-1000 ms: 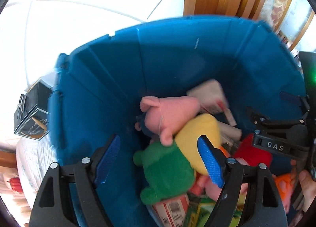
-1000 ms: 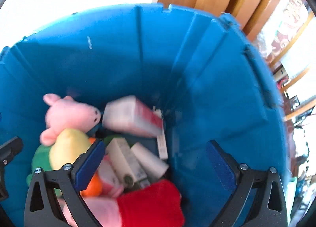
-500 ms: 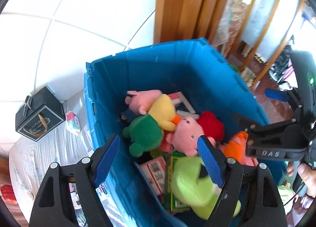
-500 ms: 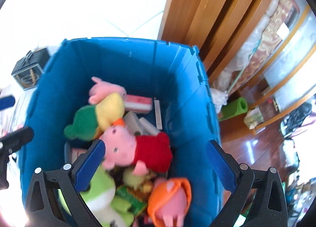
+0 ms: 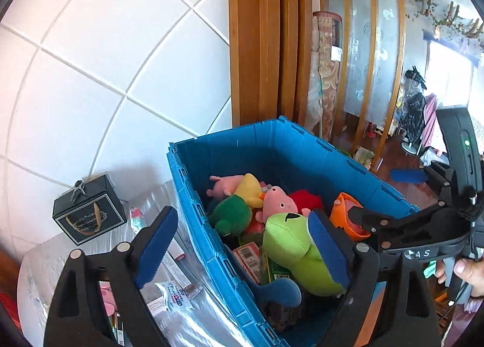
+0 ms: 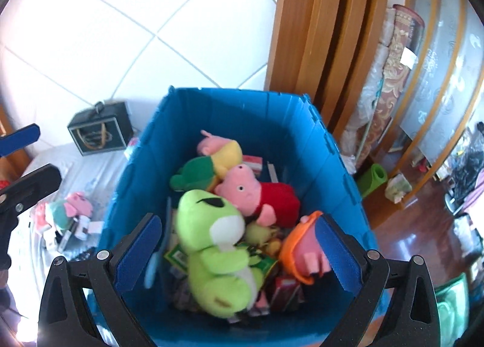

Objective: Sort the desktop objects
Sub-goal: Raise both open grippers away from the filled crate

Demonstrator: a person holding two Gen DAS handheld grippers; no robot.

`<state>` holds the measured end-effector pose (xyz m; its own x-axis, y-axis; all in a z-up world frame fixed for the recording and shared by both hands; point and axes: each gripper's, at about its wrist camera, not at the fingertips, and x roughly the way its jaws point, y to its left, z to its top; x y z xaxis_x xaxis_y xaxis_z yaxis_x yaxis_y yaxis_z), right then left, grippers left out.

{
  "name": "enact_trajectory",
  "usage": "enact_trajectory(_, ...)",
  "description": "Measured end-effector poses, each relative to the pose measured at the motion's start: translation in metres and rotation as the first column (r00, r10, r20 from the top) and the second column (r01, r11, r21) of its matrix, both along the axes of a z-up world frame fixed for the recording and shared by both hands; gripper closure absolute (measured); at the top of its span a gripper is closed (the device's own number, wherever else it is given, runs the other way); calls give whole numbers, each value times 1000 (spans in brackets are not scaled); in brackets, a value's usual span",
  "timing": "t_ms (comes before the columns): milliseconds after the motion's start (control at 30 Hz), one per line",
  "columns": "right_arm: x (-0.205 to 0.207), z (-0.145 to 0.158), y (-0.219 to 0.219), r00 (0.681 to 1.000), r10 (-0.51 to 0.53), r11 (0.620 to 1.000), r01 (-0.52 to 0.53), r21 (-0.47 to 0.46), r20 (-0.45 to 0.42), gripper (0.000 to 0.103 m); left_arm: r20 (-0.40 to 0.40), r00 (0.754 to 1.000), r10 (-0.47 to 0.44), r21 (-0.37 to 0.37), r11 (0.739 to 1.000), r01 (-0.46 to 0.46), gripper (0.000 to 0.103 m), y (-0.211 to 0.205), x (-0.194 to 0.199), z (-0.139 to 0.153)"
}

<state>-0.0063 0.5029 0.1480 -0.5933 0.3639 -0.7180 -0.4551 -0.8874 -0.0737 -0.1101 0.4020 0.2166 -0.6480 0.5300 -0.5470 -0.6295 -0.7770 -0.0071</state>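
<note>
while fingers [image 6: 139,251] gape, toys [image 6: 211,238] lie below.

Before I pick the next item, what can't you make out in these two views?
- Blue bin floor: both views, buried under plush toys like the lime green frog.
- Box labels: left view, too small and partly covered.
- Table items left of the bin: right view, blurred.
- Left claw, opening, nothing between; it hides the table's near edge.

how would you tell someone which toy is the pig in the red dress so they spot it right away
Look into the blue bin that stands against the white tiled wall. Near the middle of the pile, just behind the lime green plush, lies the pink pig plush. It alone wears a bright red dress.
</note>
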Motion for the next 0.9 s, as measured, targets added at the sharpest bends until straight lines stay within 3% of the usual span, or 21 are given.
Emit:
enact_trajectory(267, 60, -17, -62, 970, -134, 977, 164, 139, -205, 0, -143, 987, 71, 113, 992, -55, 14, -42, 41, -15)
enact_trajectory(367, 75, -26, -75, 953, -163, 971, 201, 133, -254, 0, -115, 991, 66, 141, 989, -50, 14, -49, 48, -25)
enact_trajectory(567, 91, -47, -80, 937, -206, 970, 232, 65, -282, 0, -85, 994, 68, 105, 993, -59, 14, -43, 61, -47)
enact_trajectory(767, 101, -52, -85, 931, -240, 953, 280, 116, -274, 0, -50, 997, 60, 85, 995, -55, 14, -33, 74, -59)
enact_trajectory(900, 107, -54, -76, 929, -239, 957, 275, 95, -281, 0, -42, 996, 72, 76, 995, -69, 14, -28, 78, -65)
